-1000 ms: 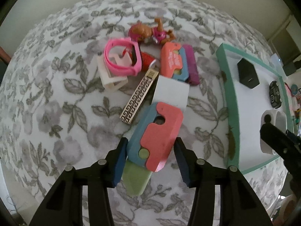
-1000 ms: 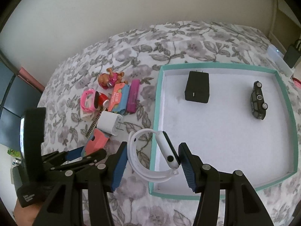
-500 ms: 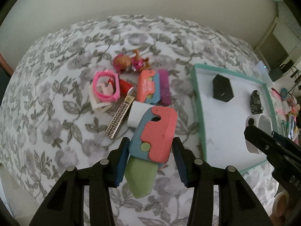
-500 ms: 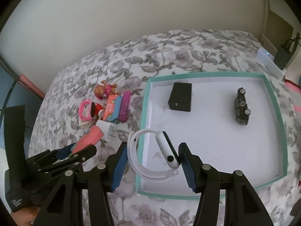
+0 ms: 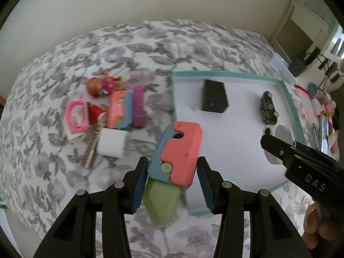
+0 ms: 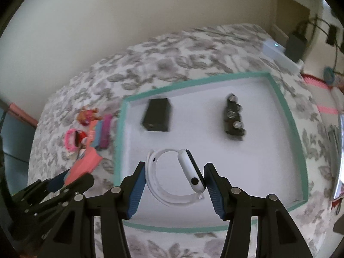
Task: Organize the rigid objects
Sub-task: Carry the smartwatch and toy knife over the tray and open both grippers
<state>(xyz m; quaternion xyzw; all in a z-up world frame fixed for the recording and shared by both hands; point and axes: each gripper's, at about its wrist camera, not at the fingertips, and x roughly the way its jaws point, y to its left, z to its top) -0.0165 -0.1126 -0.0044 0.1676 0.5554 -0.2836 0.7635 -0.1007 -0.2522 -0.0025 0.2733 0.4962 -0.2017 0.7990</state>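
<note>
My left gripper is shut on a coral, blue and green toy knife and holds it in the air above the near left edge of the teal-rimmed white tray. My right gripper is shut on a white smartwatch and holds it over the tray's near part. The left gripper with the toy also shows in the right wrist view. In the tray lie a black charger block and a dark toy car.
On the floral bedspread left of the tray lie a pink band, a doll figure, a coral and blue toy, a purple bar, a white cube and a patterned strip. Clutter stands at the far right.
Both grippers have moved right and forward with their loads. The toy knife came up from the bedspread to the tray's edge; the watch now hangs over the tray's inside.
</note>
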